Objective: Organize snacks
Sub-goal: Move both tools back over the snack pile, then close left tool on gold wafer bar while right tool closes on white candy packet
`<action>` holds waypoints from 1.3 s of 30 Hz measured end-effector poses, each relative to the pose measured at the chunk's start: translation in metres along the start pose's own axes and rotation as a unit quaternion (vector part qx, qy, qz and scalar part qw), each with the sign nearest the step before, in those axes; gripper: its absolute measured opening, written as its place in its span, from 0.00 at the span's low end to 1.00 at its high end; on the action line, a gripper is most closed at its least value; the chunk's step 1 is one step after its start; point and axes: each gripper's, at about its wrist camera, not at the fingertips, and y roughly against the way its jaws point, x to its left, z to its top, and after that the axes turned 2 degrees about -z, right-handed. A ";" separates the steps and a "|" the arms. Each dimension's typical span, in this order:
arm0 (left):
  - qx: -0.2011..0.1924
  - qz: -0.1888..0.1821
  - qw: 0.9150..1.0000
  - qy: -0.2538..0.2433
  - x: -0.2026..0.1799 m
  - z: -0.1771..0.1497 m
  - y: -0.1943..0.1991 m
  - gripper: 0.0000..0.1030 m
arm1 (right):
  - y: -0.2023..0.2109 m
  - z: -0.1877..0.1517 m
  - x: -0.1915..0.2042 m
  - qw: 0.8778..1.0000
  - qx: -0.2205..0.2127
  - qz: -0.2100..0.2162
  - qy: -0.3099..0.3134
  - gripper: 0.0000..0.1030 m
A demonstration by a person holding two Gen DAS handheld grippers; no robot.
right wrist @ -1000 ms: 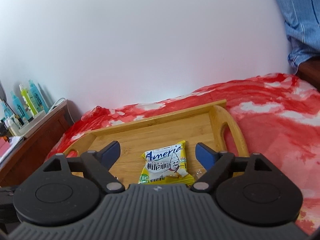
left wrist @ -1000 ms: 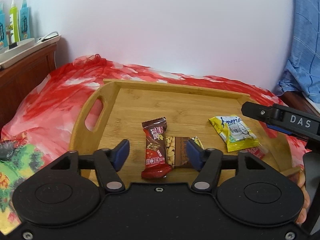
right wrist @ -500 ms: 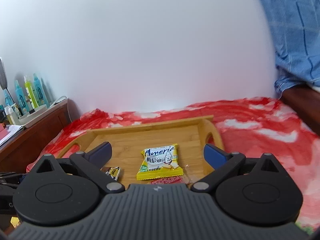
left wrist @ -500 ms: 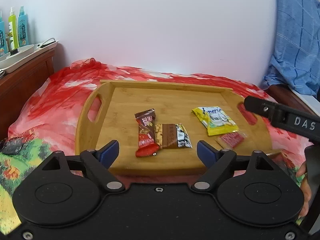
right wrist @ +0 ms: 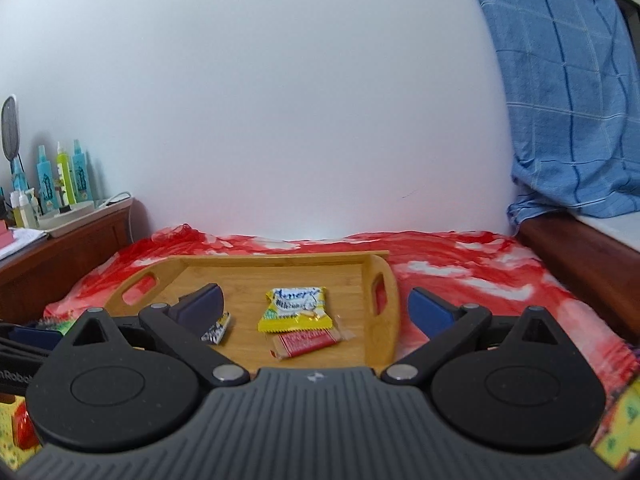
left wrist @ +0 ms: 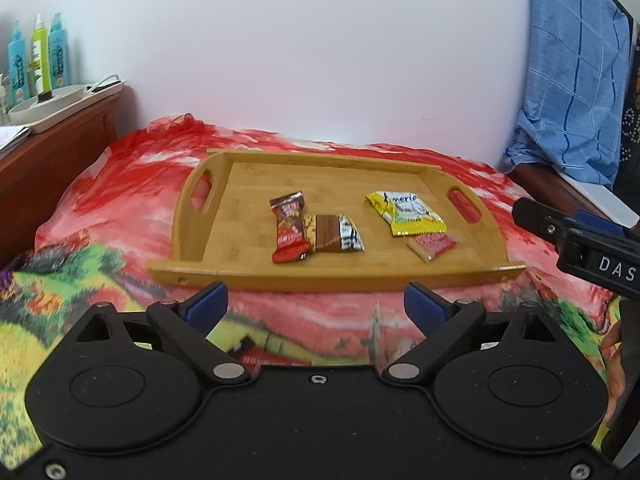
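Observation:
A bamboo tray (left wrist: 240, 184) (right wrist: 288, 272) lies on a red patterned bed cover. On it a red-brown chocolate bar (left wrist: 289, 227) touches a brown peanut bar (left wrist: 334, 233). To their right a yellow packet (left wrist: 404, 214) (right wrist: 295, 309) overlaps a small red wafer pack (left wrist: 431, 245) (right wrist: 308, 342). My left gripper (left wrist: 316, 306) hovers in front of the tray's near rim, its jaws opening with nothing between them. My right gripper (right wrist: 314, 310) stands open and empty before the tray's right end; it also shows at the right edge of the left wrist view (left wrist: 576, 236).
A wooden bedside cabinet (left wrist: 48, 148) with bottles (left wrist: 38, 56) and a white dish stands at the left. A blue checked cloth (right wrist: 560, 92) hangs at the right over a wooden ledge. A white wall rises behind the bed. The bed cover (left wrist: 60, 304) near me is yellow and green.
Both grippers drew back from the tray and opened wider. The left one let go of the two bars, the right one of the yellow packet; all snacks rest on the tray.

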 end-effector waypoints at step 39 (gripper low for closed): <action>0.050 -0.009 0.999 0.011 -0.026 -0.105 0.037 0.62 | 0.031 -0.063 0.020 0.989 0.136 -0.036 -0.033 0.68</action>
